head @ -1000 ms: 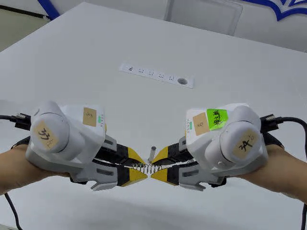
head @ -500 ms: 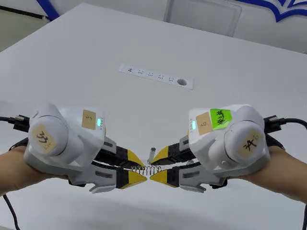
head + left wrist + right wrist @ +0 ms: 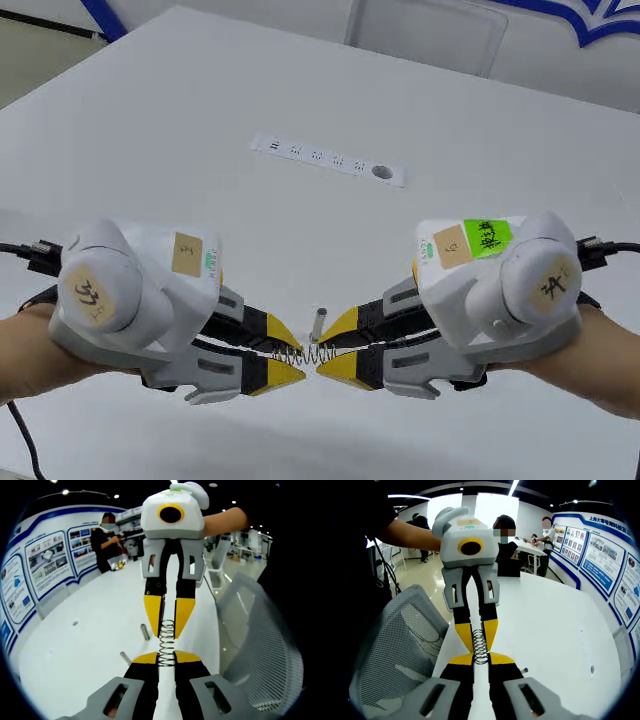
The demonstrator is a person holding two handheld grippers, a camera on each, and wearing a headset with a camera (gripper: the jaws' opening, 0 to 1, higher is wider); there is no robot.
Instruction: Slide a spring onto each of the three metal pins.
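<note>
Spring pinched both ends, pin seemingly just behind

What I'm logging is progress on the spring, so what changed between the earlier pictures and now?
The right hand-held gripper drew back rightward a little, and the spring between the two looks slightly more stretched. The left hand-held gripper stayed put; both still pinch the spring's ends, and the upright pin behind them is unmoved.
</note>
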